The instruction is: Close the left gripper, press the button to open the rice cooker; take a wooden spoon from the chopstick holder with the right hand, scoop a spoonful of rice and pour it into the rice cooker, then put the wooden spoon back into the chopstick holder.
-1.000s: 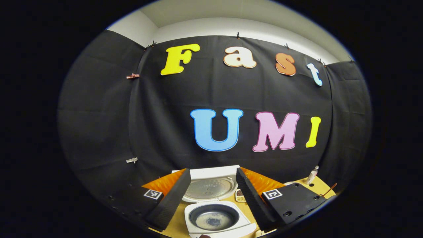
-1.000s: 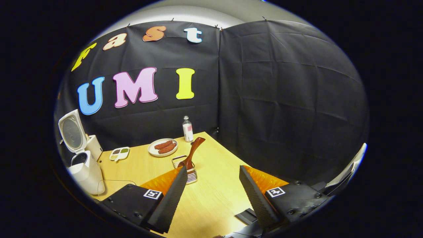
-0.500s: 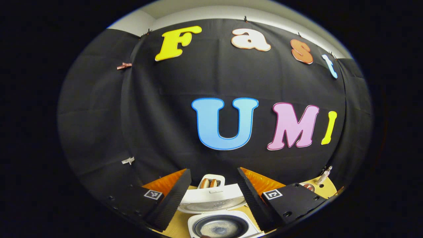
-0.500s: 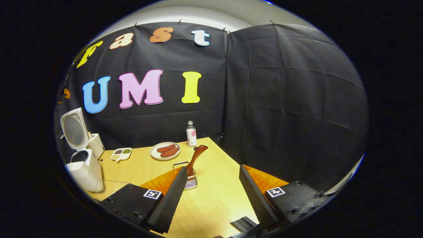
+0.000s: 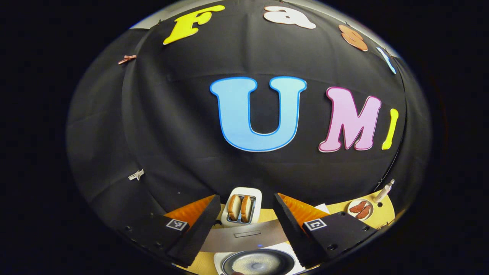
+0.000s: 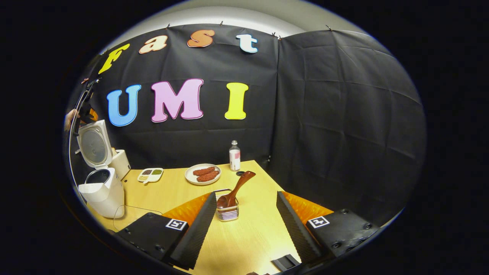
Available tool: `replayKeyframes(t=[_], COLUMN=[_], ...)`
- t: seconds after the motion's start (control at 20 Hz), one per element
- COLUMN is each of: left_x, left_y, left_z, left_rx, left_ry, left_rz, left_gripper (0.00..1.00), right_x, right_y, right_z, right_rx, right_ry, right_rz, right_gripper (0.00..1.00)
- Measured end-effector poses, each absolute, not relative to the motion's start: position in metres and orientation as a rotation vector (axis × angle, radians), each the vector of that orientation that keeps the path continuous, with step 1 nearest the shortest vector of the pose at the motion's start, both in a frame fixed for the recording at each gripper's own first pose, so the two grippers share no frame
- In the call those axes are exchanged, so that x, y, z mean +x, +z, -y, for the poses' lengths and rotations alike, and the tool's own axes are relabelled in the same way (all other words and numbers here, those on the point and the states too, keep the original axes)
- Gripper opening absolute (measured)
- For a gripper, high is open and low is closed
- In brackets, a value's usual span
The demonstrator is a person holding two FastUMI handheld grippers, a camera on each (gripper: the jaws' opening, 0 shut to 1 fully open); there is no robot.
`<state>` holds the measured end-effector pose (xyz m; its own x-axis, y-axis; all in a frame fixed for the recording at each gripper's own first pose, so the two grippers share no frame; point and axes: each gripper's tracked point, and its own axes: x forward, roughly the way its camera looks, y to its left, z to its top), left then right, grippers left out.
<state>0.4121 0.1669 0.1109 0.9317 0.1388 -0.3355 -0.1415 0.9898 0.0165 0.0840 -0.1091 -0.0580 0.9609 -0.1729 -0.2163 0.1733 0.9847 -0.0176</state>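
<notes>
Open rice cooker (image 6: 102, 183) at bench's left edge; wooden spoon (image 6: 237, 189) in chopstick holder (image 6: 227, 211); both grippers (image 5: 246, 225) (image 6: 246, 225) spread, empty.

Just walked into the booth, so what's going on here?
A person holds a gripper in each hand. The rice cooker stands open, lid up, with rice in its pot. The left gripper hovers open above it. The right gripper, open and empty, faces the wooden spoon standing in the chopstick holder.
</notes>
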Motion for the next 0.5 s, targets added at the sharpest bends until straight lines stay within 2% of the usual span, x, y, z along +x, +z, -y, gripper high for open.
replayKeyframes(t=[0.25,0.5], left_x=[0.404,0.37], left_y=[0.098,0.086], left_z=[-0.154,-0.139], left_rx=[-0.099,-0.104], left_ry=[0.158,0.159], left_rz=[-0.374,-0.417], left_gripper=[0.99,0.99], right_x=[0.091,0.098], right_y=[-0.078,-0.099], right_z=[0.103,0.1], right_rx=[0.018,0.04], right_ry=[-0.157,-0.131], right_rz=[-0.255,-0.287], right_gripper=[1.0,1.0])
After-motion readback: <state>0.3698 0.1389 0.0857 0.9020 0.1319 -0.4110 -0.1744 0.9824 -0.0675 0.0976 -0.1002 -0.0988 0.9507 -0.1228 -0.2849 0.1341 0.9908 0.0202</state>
